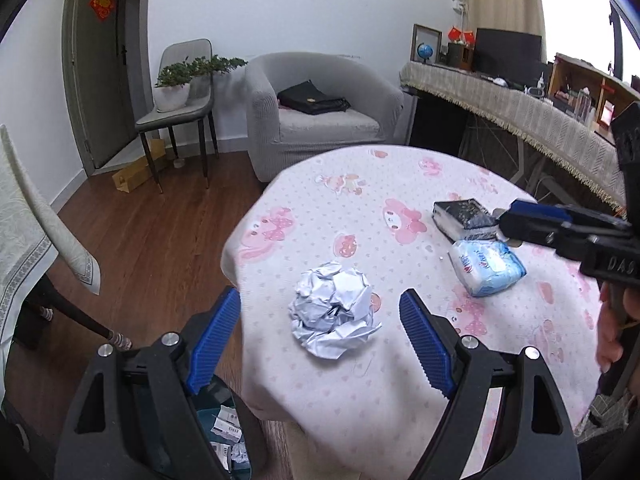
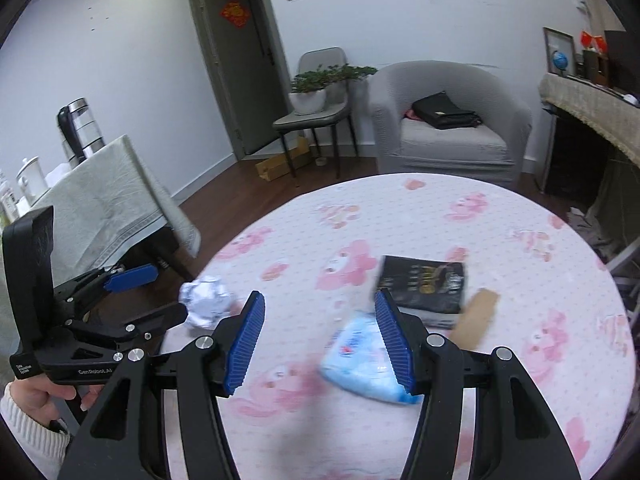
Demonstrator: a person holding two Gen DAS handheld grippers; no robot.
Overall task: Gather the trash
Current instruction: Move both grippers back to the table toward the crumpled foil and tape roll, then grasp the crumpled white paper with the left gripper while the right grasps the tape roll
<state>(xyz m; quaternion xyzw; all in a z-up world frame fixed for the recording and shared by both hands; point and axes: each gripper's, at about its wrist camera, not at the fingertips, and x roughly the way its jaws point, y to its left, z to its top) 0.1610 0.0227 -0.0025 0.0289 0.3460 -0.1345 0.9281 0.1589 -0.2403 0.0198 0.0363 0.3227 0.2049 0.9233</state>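
A crumpled white paper ball (image 1: 334, 308) lies near the left edge of the round table with the pink-patterned cloth (image 1: 360, 208). My left gripper (image 1: 320, 294) is open, its blue pads to either side of the ball and just short of it, not touching. In the right wrist view the ball (image 2: 206, 300) sits beside the left gripper (image 2: 172, 292). My right gripper (image 2: 320, 298) is open above the cloth with nothing pressed between its pads. A blue tissue pack (image 2: 360, 364) lies by its right finger, partly hidden. From the left wrist view the right gripper (image 1: 505, 222) hovers over the tissue pack (image 1: 486, 268).
A black book (image 2: 424, 284) and a brown cardboard scrap (image 2: 478, 316) lie on the table. A bin holding paper scraps (image 1: 224, 432) stands on the floor below the table's left edge. Beyond are a grey armchair (image 1: 320, 120), a chair with a plant (image 1: 180, 92) and a cloth-covered side table (image 2: 100, 208).
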